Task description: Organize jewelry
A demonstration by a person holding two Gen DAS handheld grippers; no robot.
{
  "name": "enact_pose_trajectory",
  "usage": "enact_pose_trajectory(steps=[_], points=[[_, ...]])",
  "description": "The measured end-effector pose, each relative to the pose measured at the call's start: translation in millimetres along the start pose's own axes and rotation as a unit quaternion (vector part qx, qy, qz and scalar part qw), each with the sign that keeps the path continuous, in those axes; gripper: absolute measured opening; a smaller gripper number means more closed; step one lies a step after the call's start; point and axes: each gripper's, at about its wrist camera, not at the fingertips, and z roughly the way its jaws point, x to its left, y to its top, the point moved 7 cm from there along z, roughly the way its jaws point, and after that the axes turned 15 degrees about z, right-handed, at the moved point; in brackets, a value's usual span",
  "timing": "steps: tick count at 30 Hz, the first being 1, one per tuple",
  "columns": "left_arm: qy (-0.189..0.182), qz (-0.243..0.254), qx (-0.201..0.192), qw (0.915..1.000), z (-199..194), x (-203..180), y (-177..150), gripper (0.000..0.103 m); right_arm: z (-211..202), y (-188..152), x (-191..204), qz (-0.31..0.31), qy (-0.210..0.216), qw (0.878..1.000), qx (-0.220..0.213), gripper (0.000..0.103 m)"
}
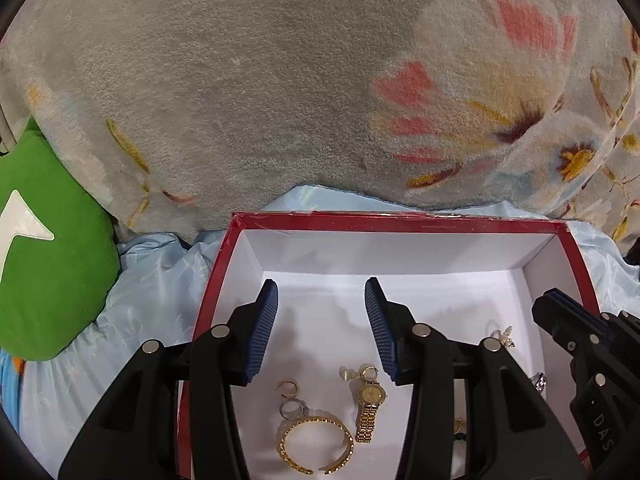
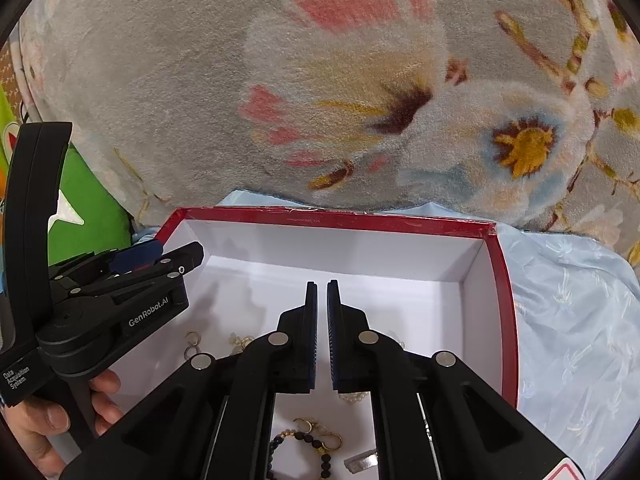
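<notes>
A red box with a white inside [image 1: 400, 222] [image 2: 336, 216] lies on a bed. In the left wrist view it holds a gold watch [image 1: 370, 404], a gold bangle [image 1: 316, 446], a gold hoop earring [image 1: 289, 388], a silver ring [image 1: 293, 408] and pearl pieces [image 1: 502, 334]. The right wrist view shows a dark bead bracelet [image 2: 304, 446], gold hoops [image 2: 192, 340] and a silver clip [image 2: 362, 462]. My left gripper [image 1: 321, 298] [image 2: 160, 254] is open and empty over the box. My right gripper [image 2: 322, 292] [image 1: 554, 304] is nearly shut with nothing between its pads.
A grey floral plush blanket [image 1: 280, 80] [image 2: 360, 80] rises right behind the box. A green cushion [image 1: 52, 248] lies to the left. Light blue bedsheet [image 2: 572, 320] surrounds the box.
</notes>
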Motion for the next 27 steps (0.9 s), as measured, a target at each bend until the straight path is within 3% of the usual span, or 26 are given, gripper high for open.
enact_pose_trajectory(steps=[6,12,20,22,24,27], points=[[0.012,0.01,-0.013,0.9998,-25,-2,-9,0.043,-22,-10,3,-0.003,0.004,1.0,-0.006,0.006],[0.027,0.019,-0.02,0.9993,-66,-3,-26,0.043,-68,-25,10,-0.004,0.01,1.0,-0.021,0.01],[0.024,0.022,-0.028,0.9991,-129,-11,-62,0.044,-140,-61,13,-0.004,0.008,0.999,-0.044,0.03],[0.027,0.026,-0.033,0.9988,-145,-14,-71,0.047,-156,-72,12,-0.002,0.006,0.999,-0.05,0.034],[0.03,0.025,-0.038,0.9985,-160,-16,-81,0.057,-169,-82,12,-0.006,-0.003,0.998,-0.059,0.04],[0.023,0.024,-0.041,0.9986,-177,-21,-97,0.059,-186,-99,14,-0.013,-0.011,0.997,-0.073,0.055]])
